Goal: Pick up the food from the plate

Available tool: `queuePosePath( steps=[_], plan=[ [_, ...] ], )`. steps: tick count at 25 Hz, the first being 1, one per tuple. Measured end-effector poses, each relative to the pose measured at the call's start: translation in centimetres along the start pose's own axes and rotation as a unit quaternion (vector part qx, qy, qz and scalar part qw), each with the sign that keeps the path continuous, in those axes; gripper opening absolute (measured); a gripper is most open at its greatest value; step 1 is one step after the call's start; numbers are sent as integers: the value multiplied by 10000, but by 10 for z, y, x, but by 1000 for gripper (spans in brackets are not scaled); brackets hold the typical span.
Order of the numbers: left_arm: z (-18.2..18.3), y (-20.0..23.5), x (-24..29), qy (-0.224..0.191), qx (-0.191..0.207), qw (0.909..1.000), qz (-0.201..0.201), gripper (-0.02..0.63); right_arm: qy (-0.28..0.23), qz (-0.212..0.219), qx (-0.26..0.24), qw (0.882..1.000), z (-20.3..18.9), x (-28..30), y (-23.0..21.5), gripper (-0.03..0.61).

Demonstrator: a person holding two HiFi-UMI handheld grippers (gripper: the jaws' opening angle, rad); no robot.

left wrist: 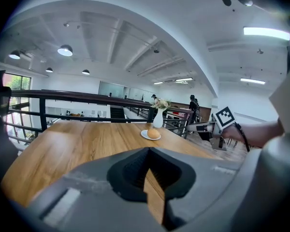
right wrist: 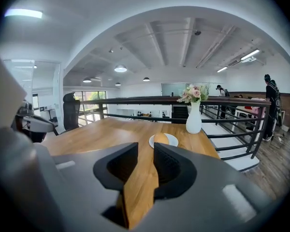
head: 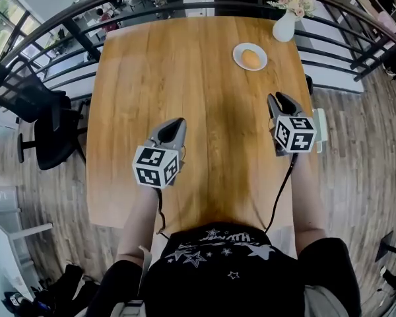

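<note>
Both forearms are stretched straight out from the body over the wooden worktop (head: 178, 71), each holding its gripper pointed away from the person and tipped a bit downward. The left gripper (head: 176, 121) sits closer to the body, over the middle of the worktop. The right gripper (head: 279, 98) is pushed further forward, near the worktop's right edge.

In the left gripper view the pads meet at the tip with nothing between them, so that one's closed and empty. In the right gripper view the jaws are slightly apart, there's a narrow gap with only bare wood showing through it, so it's a little open and not holding anything either.

The food (head: 250, 58) looks like a small round bun, smooth, golden-orange on top. It's sitting in the middle of a small white plate (head: 237, 59) on the far side of the worktop. From the right gripper it's straight ahead and a touch to the left, still well apart from the jaws. From the left gripper it's ahead and off to the right, even further away. Just beyond the plate, ahead-right of the right gripper, there's a white vase (head: 284, 28) with pale flowers.
</note>
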State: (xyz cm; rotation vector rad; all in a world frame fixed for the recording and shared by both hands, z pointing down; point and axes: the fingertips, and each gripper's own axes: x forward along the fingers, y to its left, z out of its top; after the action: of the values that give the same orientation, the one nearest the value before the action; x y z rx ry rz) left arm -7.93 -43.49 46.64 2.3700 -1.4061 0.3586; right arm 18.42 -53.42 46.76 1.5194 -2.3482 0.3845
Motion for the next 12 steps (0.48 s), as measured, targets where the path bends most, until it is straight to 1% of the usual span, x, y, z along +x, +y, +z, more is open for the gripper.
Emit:
queuePosePath(
  steps=[3, 5, 7, 12],
  plan=[
    [2, 14, 17, 66, 19, 10000, -3, -2, 100, -69, 38, 9999, -3, 33, -11, 143],
    [0, 24, 26, 88, 9, 10000, -12, -2, 212, -108, 165, 9996, -9, 54, -16, 197],
    [-4, 31, 33, 124, -17, 9999, -20, -2, 327, -181, 204, 9991, -16, 71, -20, 233],
    [-18, 46, 55, 241, -37, 9997, -31, -2, 463, -370, 234, 9980, -25, 113, -34, 244]
  ],
)
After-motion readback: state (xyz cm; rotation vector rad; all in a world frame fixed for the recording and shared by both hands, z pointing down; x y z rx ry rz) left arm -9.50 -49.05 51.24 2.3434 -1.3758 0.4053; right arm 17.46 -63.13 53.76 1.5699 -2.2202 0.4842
